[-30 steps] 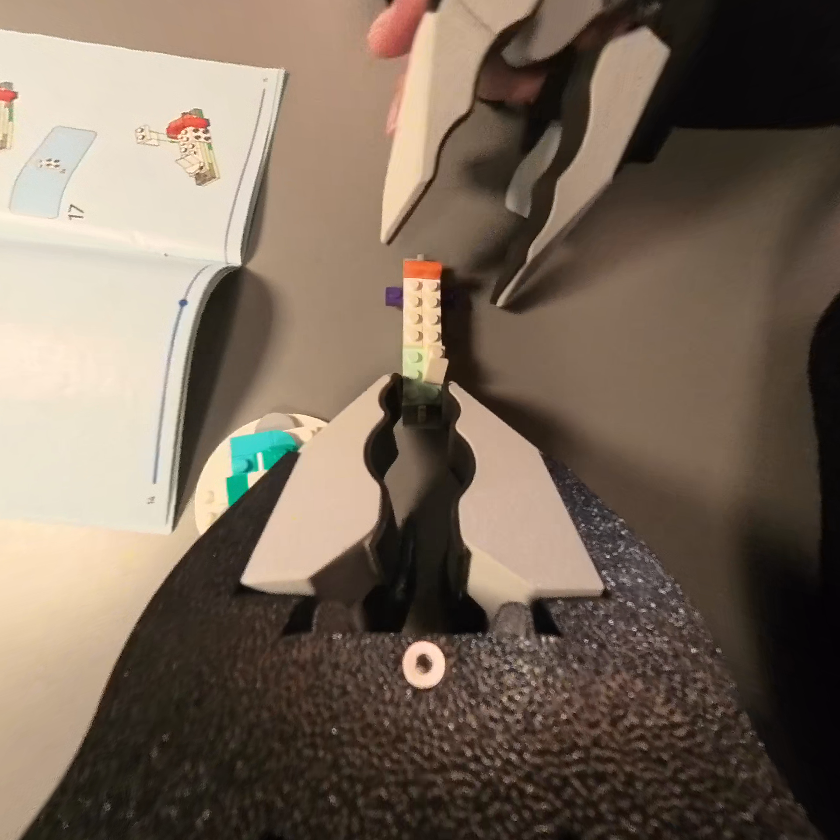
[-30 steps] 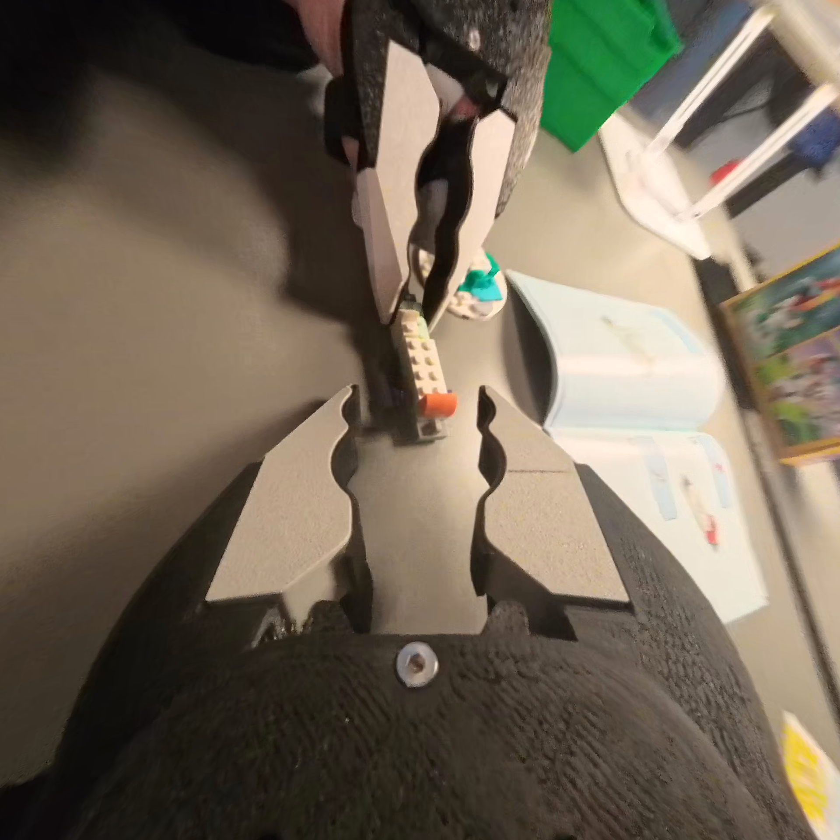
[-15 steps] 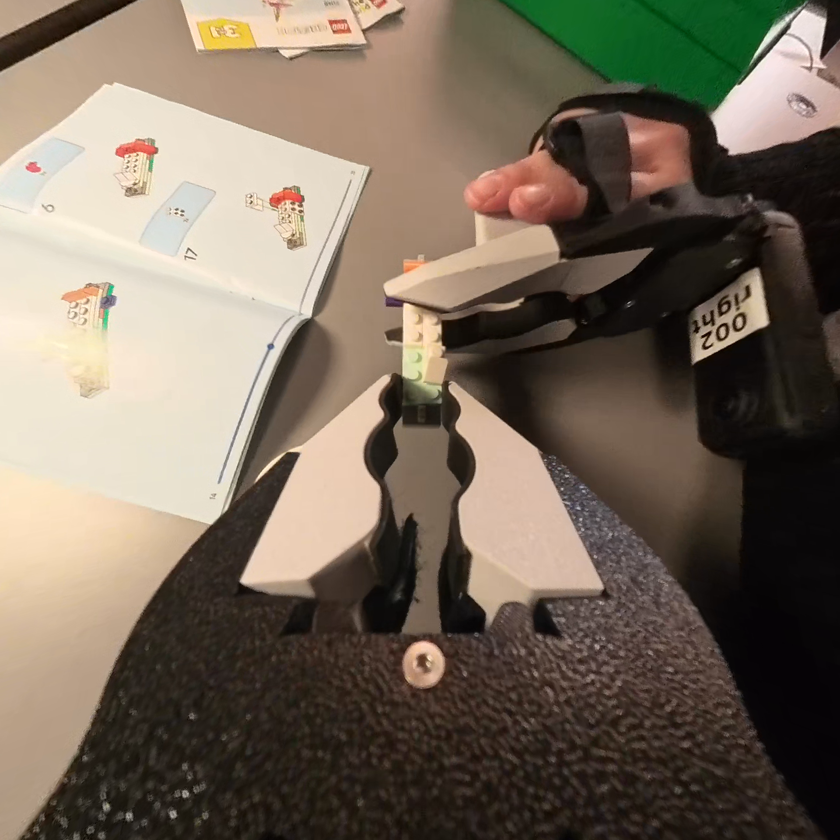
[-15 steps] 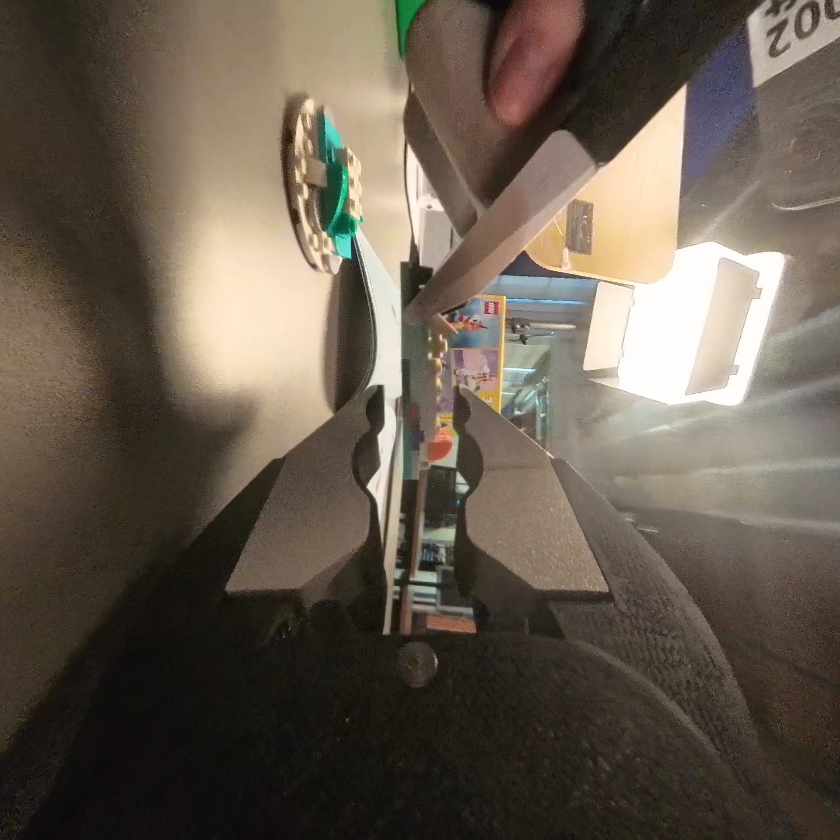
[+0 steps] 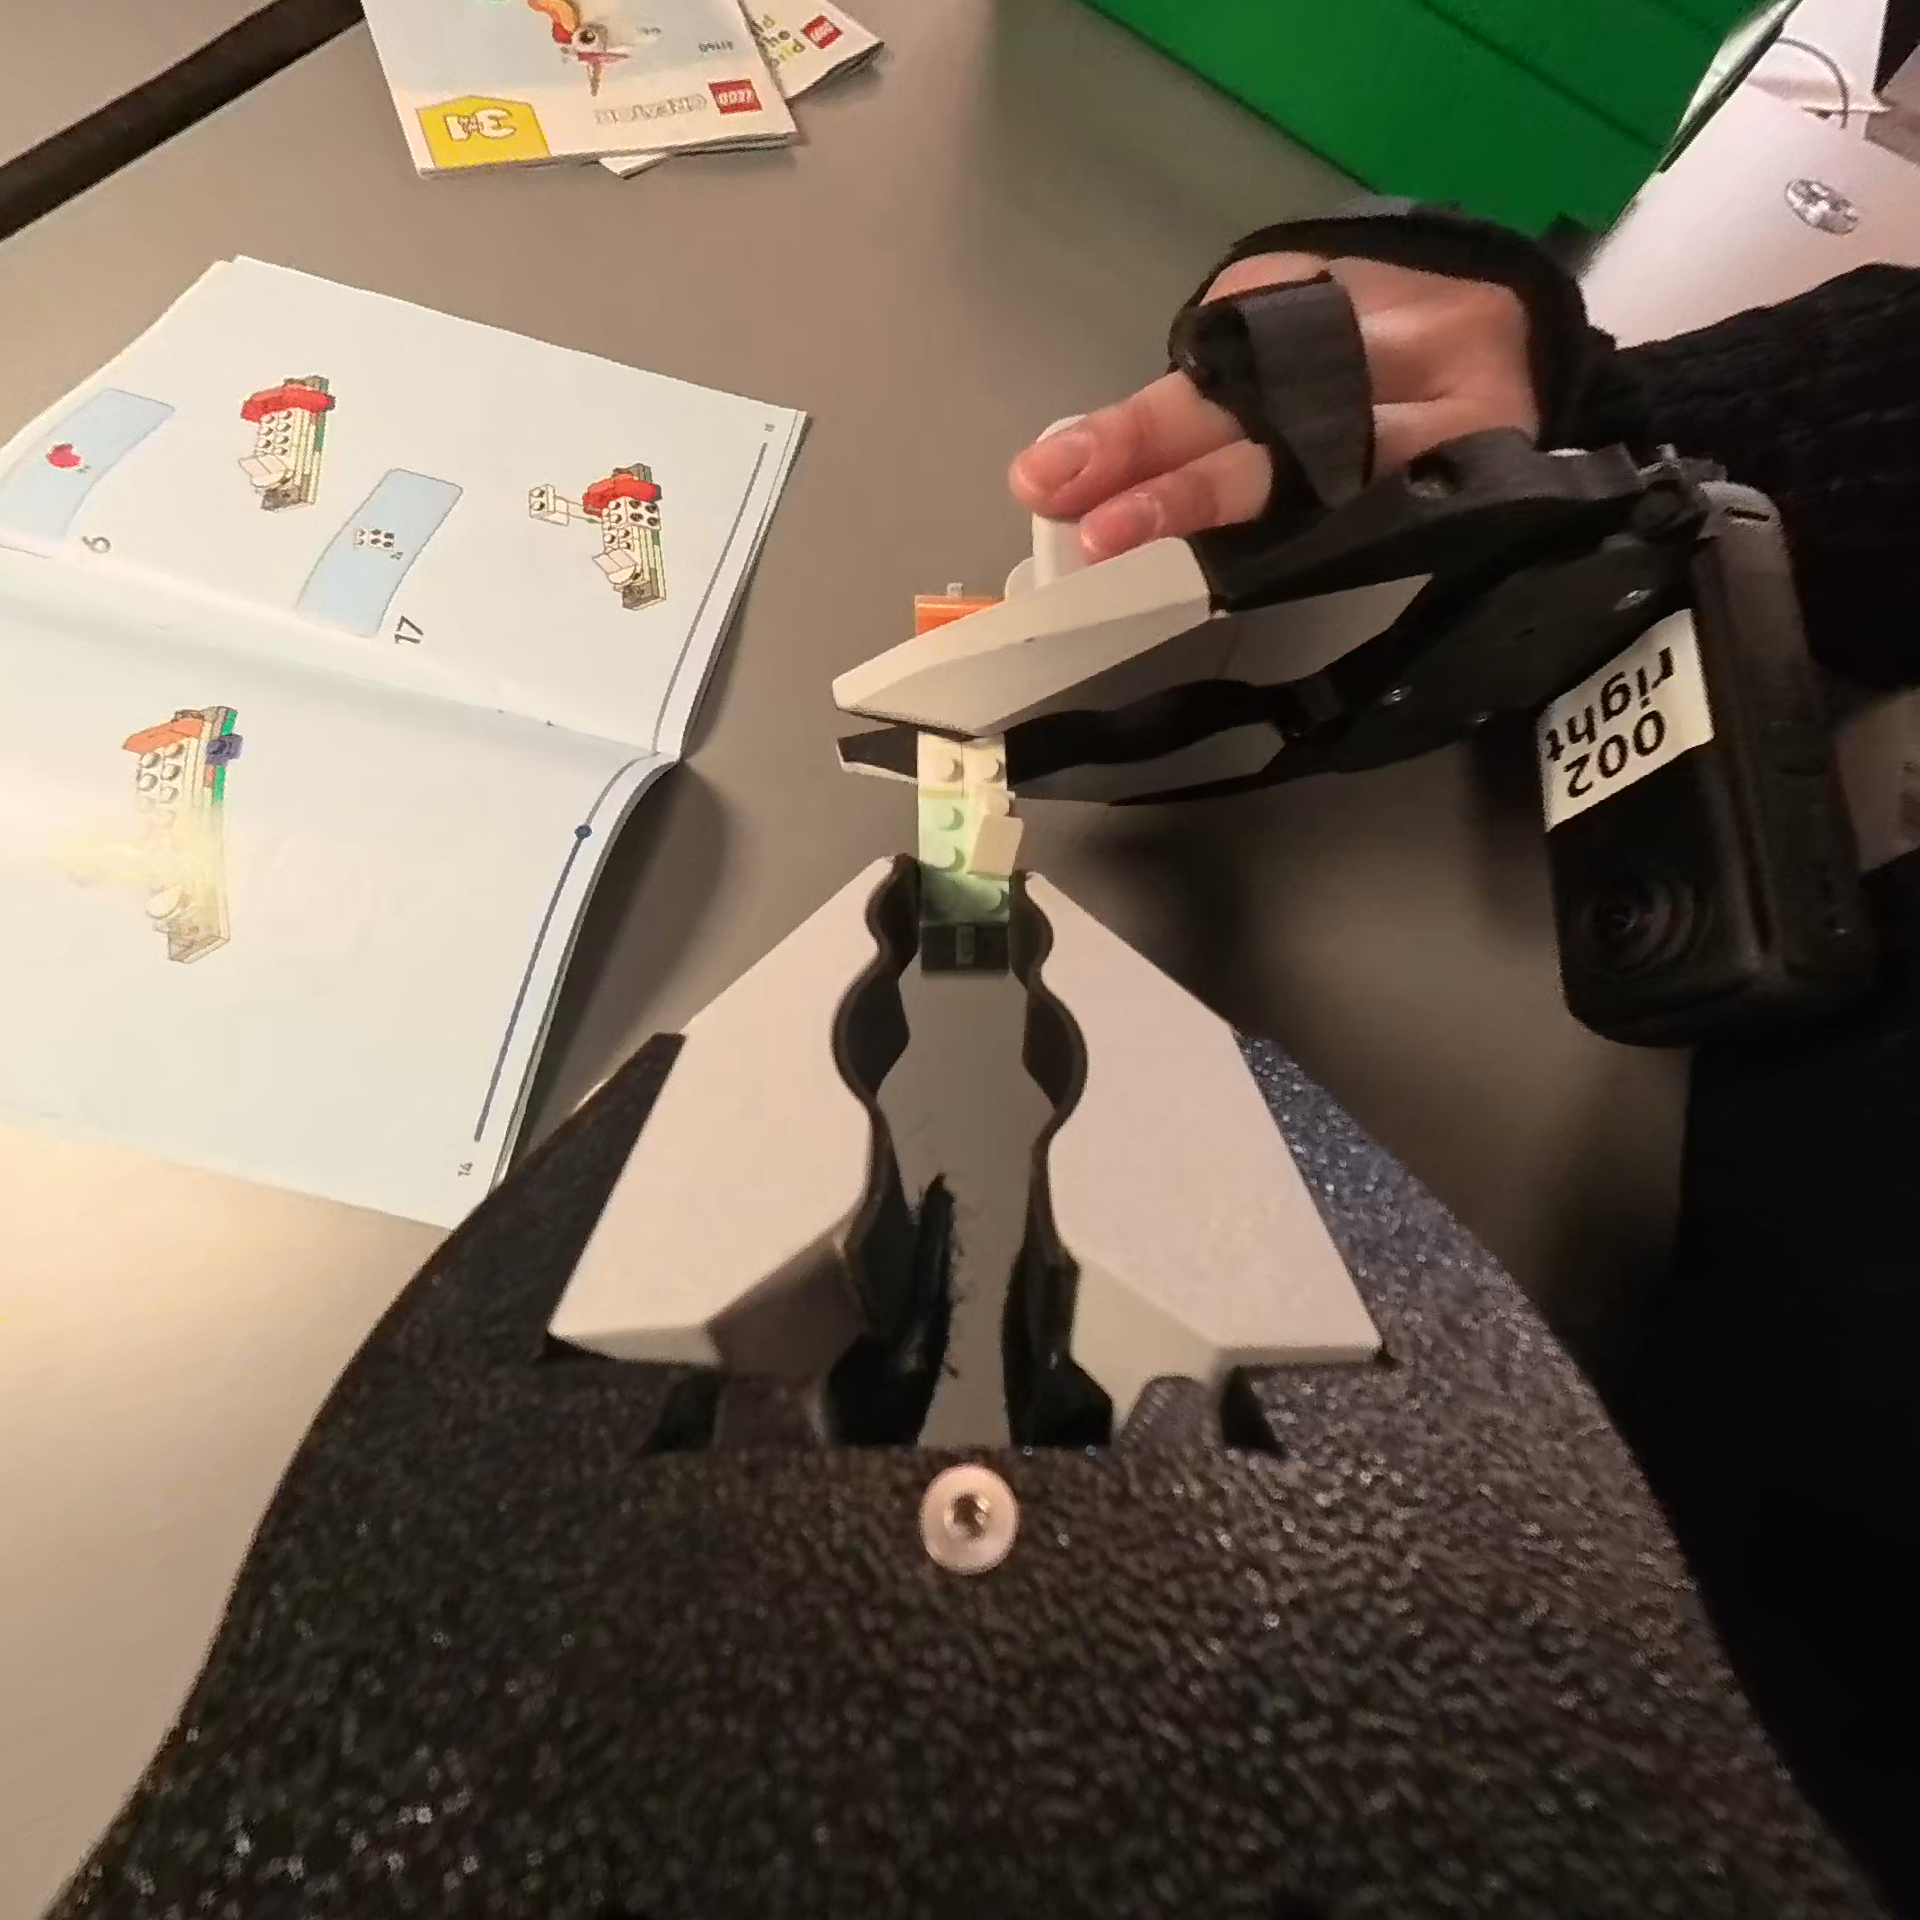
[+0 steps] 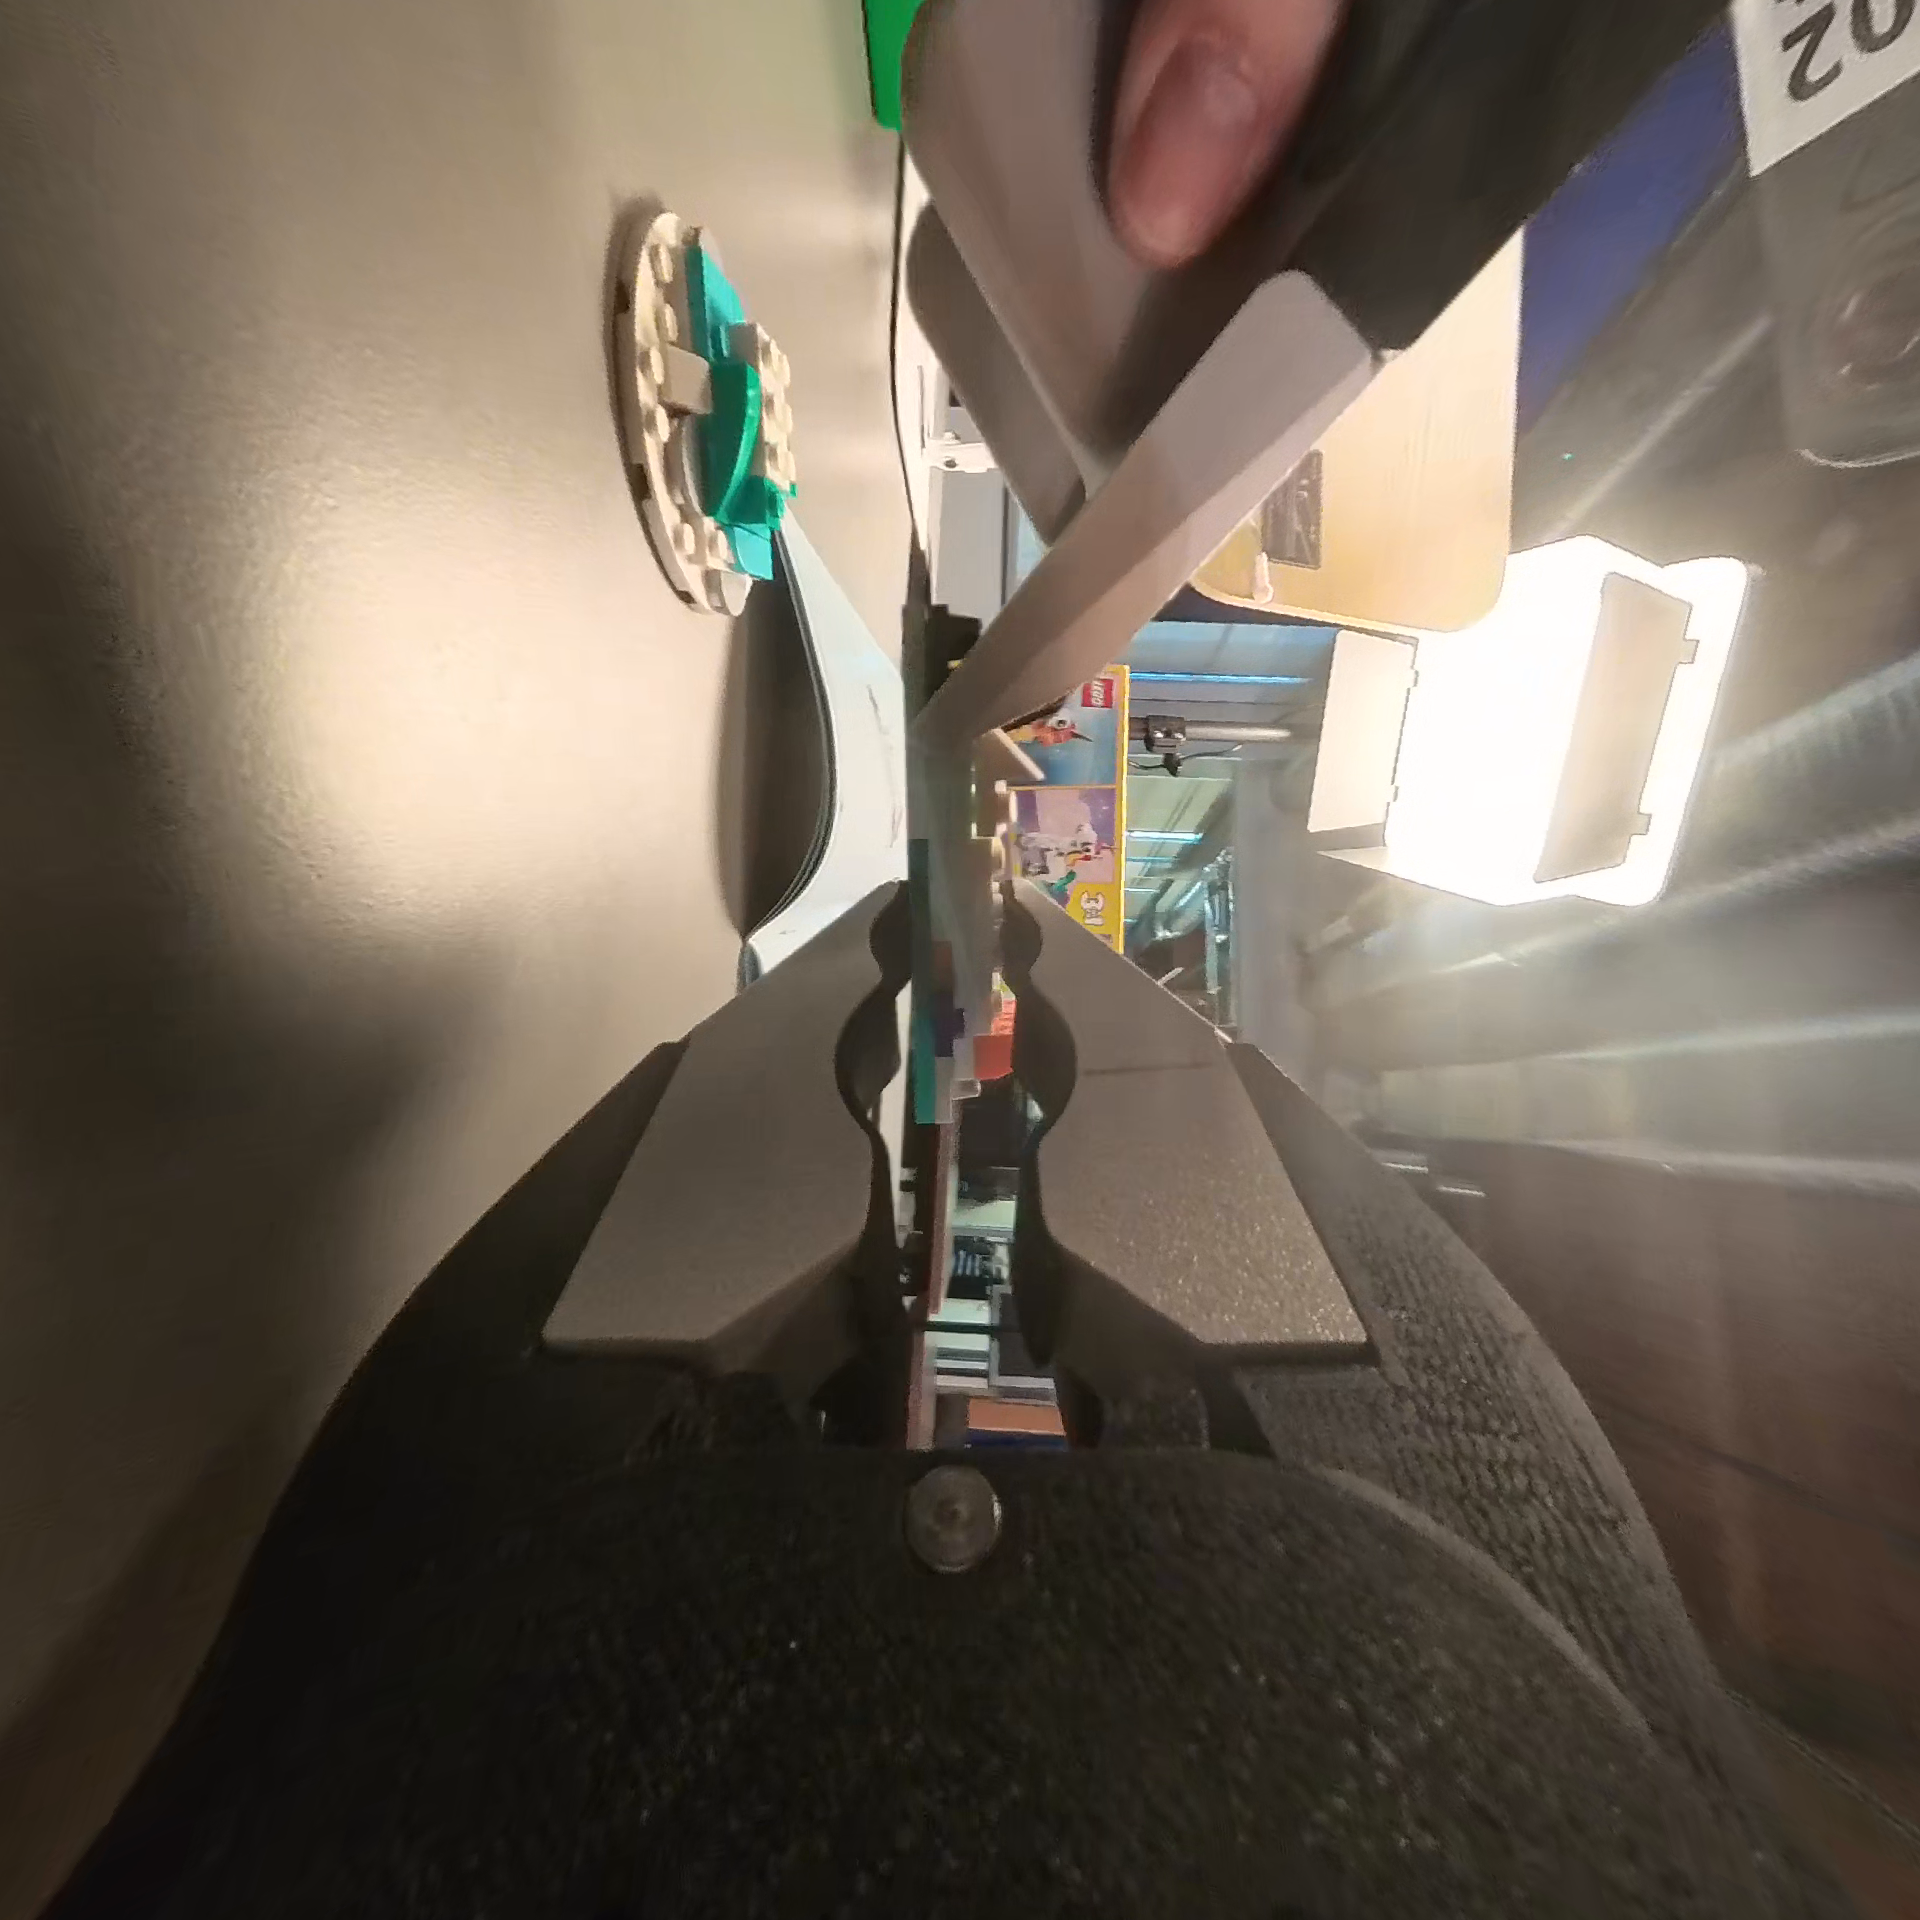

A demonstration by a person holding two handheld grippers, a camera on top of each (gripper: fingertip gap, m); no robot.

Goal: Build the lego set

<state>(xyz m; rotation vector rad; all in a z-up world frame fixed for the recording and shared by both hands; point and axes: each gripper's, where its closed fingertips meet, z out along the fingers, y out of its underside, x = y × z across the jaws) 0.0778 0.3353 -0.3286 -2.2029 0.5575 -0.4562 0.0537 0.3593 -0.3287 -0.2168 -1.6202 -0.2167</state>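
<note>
Grey tabletop (image 5: pixel 1039 312) fills my left wrist view, with an open instruction booklet (image 5: pixel 364 675) lying to the left, two closed leaflets (image 5: pixel 592 94) at the far edge and a green bin (image 5: pixel 1403 94) far right. My left gripper (image 5: pixel 961 914) has its jaws drawn in close on the dark near end of the small lego assembly (image 5: pixel 966 831), a narrow stack of pale green and cream bricks with an orange piece at its far end, held up off the table and pointing away from me. Coming across from the right, the right gripper (image 5: pixel 883 717) is turned on its side and has its two fingers pinched on the stack's upper part, just below the orange piece. In the right wrist view the picture is rolled, so the table stands as a wall on the left; there I see the right gripper (image 6: pixel 956 914) nearly closed with the lego assembly (image 6: pixel 951 997) edge-on between its tips, and the left gripper's fingers (image 6: pixel 1122 582) reaching down to the same stack from above. A round cream plate with teal bricks (image 6: pixel 707 405) sits on the table beyond, untouched. I judge the stack light and stiff but easily split at its seams, with smooth, slippery plastic sides, so I would grip across the flat faces near the joint being pressed and squeeze straight, without twisting.
</note>
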